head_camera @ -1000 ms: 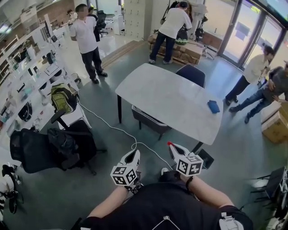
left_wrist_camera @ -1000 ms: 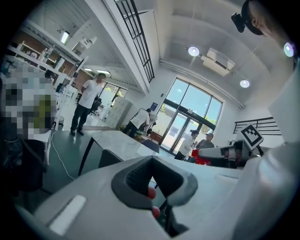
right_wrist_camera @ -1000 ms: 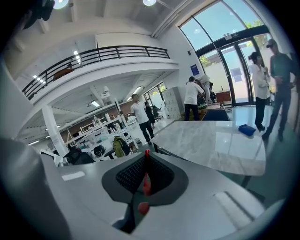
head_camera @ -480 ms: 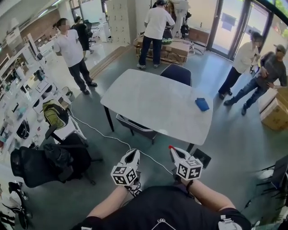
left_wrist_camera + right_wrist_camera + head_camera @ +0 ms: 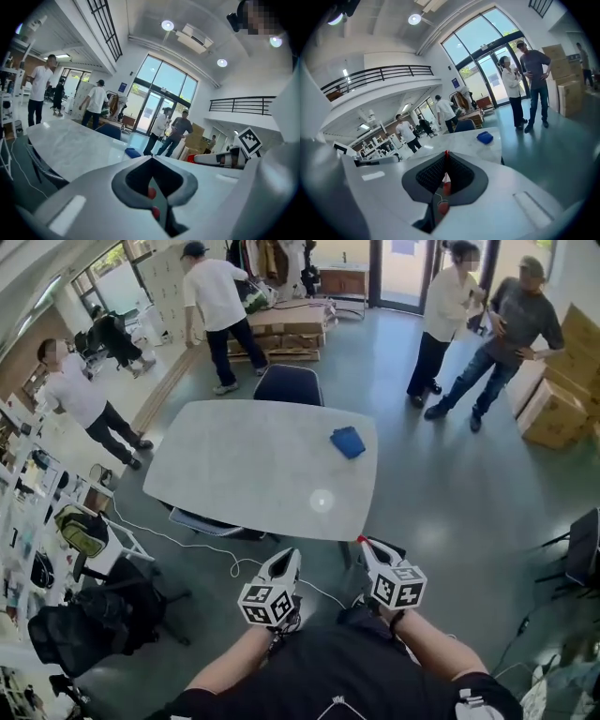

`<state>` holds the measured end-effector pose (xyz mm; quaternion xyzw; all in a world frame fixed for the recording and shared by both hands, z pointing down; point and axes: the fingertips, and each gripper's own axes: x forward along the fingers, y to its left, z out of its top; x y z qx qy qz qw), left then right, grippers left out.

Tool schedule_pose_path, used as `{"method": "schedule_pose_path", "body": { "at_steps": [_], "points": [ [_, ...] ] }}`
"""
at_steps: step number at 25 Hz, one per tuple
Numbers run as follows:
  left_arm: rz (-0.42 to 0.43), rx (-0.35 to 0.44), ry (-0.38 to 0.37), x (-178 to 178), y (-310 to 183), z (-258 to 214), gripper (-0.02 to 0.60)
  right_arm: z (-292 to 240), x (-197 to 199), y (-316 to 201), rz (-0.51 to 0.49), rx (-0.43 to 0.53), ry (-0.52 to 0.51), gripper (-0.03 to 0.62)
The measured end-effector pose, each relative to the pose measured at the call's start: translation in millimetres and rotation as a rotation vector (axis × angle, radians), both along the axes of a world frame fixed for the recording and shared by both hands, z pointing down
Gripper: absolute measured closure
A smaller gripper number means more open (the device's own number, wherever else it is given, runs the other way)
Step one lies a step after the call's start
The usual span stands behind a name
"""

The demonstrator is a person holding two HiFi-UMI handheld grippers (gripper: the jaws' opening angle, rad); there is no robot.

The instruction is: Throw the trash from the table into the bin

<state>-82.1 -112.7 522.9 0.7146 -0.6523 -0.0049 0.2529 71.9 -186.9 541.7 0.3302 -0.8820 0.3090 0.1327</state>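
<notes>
A small blue object [image 5: 348, 442] lies on the pale oval table [image 5: 244, 474], towards its far right edge. It also shows as a blue lump [image 5: 132, 153] in the left gripper view and as the blue object [image 5: 485, 137] in the right gripper view. Both grippers are held low in front of my body, short of the table's near edge. My left gripper [image 5: 292, 555] is shut and empty, and so is my right gripper [image 5: 360, 542]. In each gripper view the jaws meet with nothing between them. I see no bin in any view.
A dark blue chair [image 5: 288, 383] stands at the table's far side and another chair [image 5: 202, 521] is tucked under its near left edge. A white cable [image 5: 187, 545] runs over the floor. Several people [image 5: 448, 310] stand beyond the table. Cardboard boxes [image 5: 553, 399] are at the right, a black chair [image 5: 94, 624] at the left.
The head view has swung so the table now sits closer and more central, with the blue object nearer the middle. Both grippers stay shut and low near my body.
</notes>
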Motion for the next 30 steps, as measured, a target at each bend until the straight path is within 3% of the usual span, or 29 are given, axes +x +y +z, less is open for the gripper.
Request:
{"method": "schedule_pose_path", "body": {
  "at_steps": [6, 13, 17, 22, 26, 30],
  "points": [
    [0.14, -0.008, -0.015, 91.5, -87.8, -8.6, 0.58, 3.4, 85.1, -68.4, 0.094, -0.017, -0.013, 0.563],
    [0.289, -0.137, -0.039, 132.9, -127.2, 40.1, 0.58, 75.7, 152.6, -97.0, 0.258, -0.118, 0.05, 0.563],
    [0.327, -0.191, -0.047, 149.7, -160.3, 92.9, 0.581, 174.6, 195.0, -111.0, 0.299, -0.223, 0.148, 0.563],
    [0.324, -0.209, -0.077, 135.5, -179.5, 124.3, 0.581, 282.6, 207.2, -124.2, 0.303, -0.307, 0.209, 0.563],
    [0.29, -0.259, -0.101, 120.0, -184.4, 193.7, 0.581, 426.2, 202.8, -134.3, 0.237, -0.33, 0.324, 0.563],
    [0.278, -0.276, -0.125, 115.2, -160.9, 219.5, 0.581, 535.8, 190.5, -122.4, 0.16, -0.33, 0.411, 0.563]
  ]
}}
